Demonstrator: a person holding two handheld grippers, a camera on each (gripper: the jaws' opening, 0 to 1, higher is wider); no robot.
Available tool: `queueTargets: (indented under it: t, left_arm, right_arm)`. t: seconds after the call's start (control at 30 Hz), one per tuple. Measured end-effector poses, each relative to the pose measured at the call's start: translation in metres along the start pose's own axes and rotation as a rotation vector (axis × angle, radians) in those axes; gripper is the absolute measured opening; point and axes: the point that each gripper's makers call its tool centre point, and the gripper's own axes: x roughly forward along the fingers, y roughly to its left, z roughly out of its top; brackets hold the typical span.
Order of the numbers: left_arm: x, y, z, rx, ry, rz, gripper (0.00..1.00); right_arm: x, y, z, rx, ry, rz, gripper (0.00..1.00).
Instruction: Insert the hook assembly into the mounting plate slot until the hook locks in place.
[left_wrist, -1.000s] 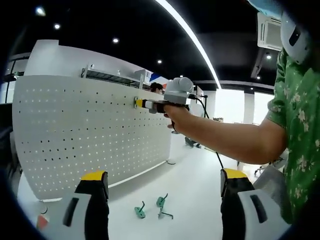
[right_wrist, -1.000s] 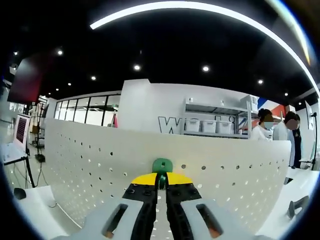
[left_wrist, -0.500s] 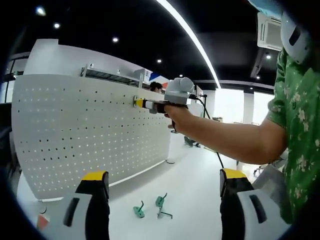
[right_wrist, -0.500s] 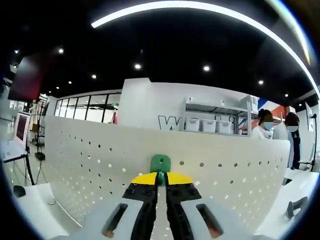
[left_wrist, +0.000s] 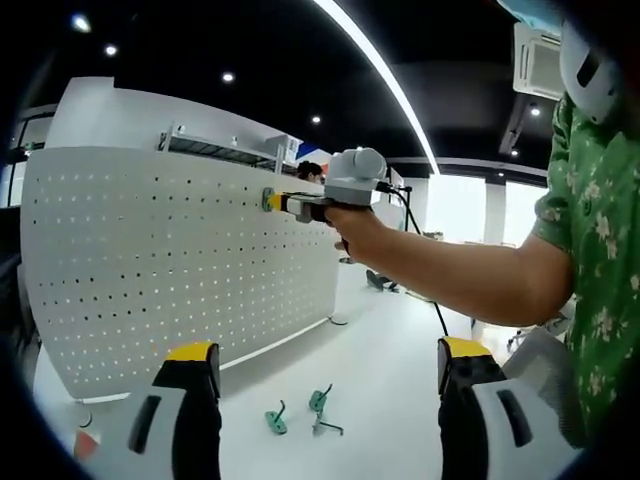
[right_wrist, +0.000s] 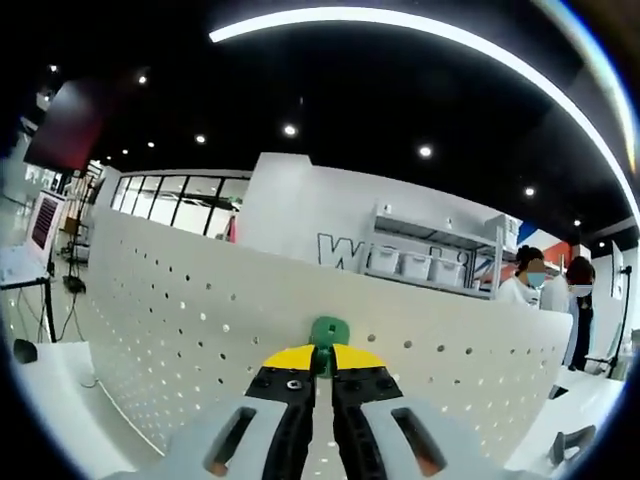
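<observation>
A white pegboard (left_wrist: 150, 270) stands upright on the white table (left_wrist: 380, 380). In the left gripper view, a person's hand holds my right gripper (left_wrist: 272, 201) against the board's upper part, with a green hook (left_wrist: 267, 199) at its tip touching the board. In the right gripper view, my right gripper (right_wrist: 322, 362) is shut on the green hook (right_wrist: 327, 333), whose plate sits against the pegboard (right_wrist: 200, 330) near its top edge. My left gripper (left_wrist: 320, 370) is open, low over the table, holding nothing.
Two green hooks (left_wrist: 277, 420) (left_wrist: 320, 402) lie loose on the table in front of the pegboard. A person in a green patterned shirt (left_wrist: 600, 250) is at the right. Two people (right_wrist: 545, 285) stand beyond the board by shelves (right_wrist: 430, 265).
The right gripper has moved slightly left and up along the pegboard with the hook. The right gripper view has tilted, showing more ceiling. My left gripper stays open.
</observation>
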Motion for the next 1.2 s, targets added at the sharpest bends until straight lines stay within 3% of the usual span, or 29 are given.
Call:
queueTargets:
  t: [0.3,0.5,0.97,1.2]
  left_arm:
    - [-0.003,0.001,-0.002,0.004,0.008,0.003,0.91]
    - [-0.002,0.0,-0.002,0.005,0.008,0.002,0.91]
    - [-0.001,0.0,-0.001,0.007,0.009,0.002,0.91]
    - [-0.002,0.001,-0.001,0.008,0.009,0.006,0.9]
  right_arm:
    - [0.002,0.0,0.001,0.017,-0.002,0.01,0.03]
    - [0.008,0.004,0.008,0.003,-0.022,0.06,0.05]
    - [0.01,0.002,0.004,0.003,-0.018,0.055,0.05]
    - [0.007,0.003,-0.001,0.021,-0.005,0.045,0.1]
